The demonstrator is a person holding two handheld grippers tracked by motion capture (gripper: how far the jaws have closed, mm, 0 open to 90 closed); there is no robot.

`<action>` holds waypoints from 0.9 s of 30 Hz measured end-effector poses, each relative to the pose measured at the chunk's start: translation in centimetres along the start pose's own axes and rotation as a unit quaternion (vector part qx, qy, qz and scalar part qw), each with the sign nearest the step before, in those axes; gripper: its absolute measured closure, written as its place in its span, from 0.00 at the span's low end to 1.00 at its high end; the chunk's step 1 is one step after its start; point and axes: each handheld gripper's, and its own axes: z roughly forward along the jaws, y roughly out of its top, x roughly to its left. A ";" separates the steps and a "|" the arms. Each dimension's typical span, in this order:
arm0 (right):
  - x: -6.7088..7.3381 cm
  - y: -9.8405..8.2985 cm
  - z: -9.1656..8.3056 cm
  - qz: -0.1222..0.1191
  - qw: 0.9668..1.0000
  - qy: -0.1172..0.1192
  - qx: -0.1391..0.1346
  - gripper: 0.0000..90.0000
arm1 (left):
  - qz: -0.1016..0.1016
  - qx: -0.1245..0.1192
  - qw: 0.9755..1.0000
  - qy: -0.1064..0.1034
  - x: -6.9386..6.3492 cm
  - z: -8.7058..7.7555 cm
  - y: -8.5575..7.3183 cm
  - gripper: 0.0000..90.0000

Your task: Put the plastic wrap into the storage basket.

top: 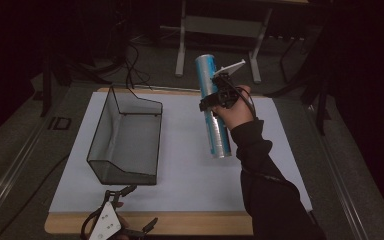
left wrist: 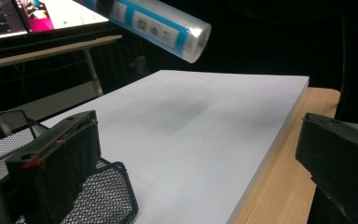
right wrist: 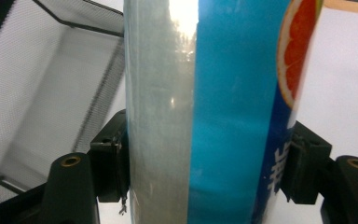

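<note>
A long roll in a clear and blue wrapper hangs in the air over the white board, held about mid-length by my right gripper, which is shut on it. In the right gripper view both pads press the roll from either side; an orange slice is printed on its wrapper. A black wire mesh basket stands empty on the left part of the board. My left gripper rests open at the table's near edge with nothing between its jaws. From there the roll's end shows overhead.
The white board lies on a wooden table. A corner of the mesh basket sits just past my left jaw. Beyond the table stand a desk frame, floor cables and a lit screen.
</note>
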 end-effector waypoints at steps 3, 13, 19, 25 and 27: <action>1.0 0.6 0.2 0.004 1.000 0.006 -0.004 0.35 | 0.001 0.000 1.000 0.000 0.0 0.0 0.0 0.00; 4.9 2.0 1.3 0.014 0.998 0.055 -0.038 0.35 | -0.002 -0.005 1.000 -0.008 -0.1 0.1 0.1 0.00; 7.2 2.5 2.5 0.015 0.996 0.065 -0.058 0.35 | 0.004 -0.002 1.000 -0.010 -0.1 0.1 0.2 0.00; 9.1 2.9 3.5 0.013 0.994 0.085 -0.070 0.35 | 0.010 -0.001 1.000 -0.014 -0.1 0.1 0.2 0.00; 9.7 3.2 3.9 0.013 0.993 0.092 -0.077 0.35 | 0.009 -0.002 1.000 -0.014 -0.1 0.1 0.2 0.01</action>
